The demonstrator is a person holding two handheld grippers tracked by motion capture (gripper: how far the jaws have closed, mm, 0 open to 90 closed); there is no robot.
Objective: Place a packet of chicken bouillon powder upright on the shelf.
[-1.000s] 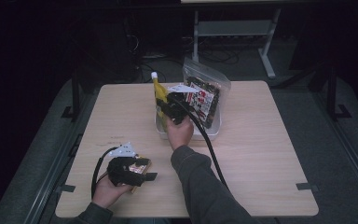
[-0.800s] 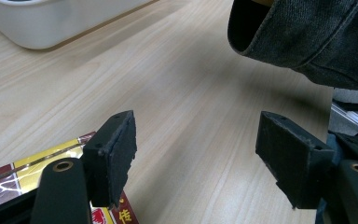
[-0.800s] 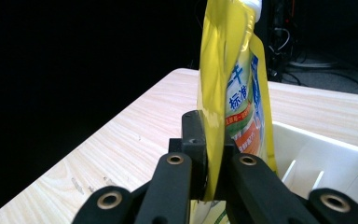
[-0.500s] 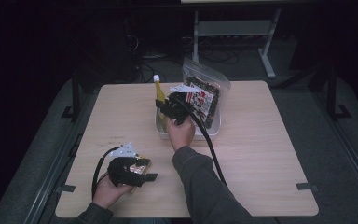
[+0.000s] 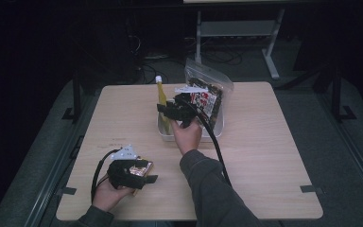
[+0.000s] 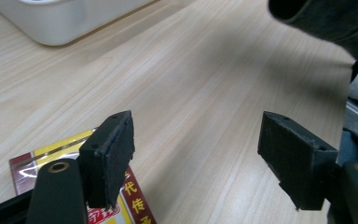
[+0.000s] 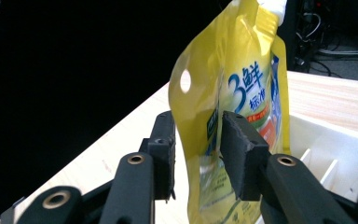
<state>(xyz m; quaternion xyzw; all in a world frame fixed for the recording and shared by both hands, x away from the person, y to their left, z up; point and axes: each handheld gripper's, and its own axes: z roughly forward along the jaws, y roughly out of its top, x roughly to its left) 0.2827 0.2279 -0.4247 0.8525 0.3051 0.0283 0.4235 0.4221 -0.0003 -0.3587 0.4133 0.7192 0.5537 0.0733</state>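
Right gripper view: right claw pinches upright yellow pouch, spout up; left claw agape.

Your right gripper: jaws pinch the yellow pouch, upright, white cap at 1 o'clock. White rack at 4 o'clock; tabletop beyond.
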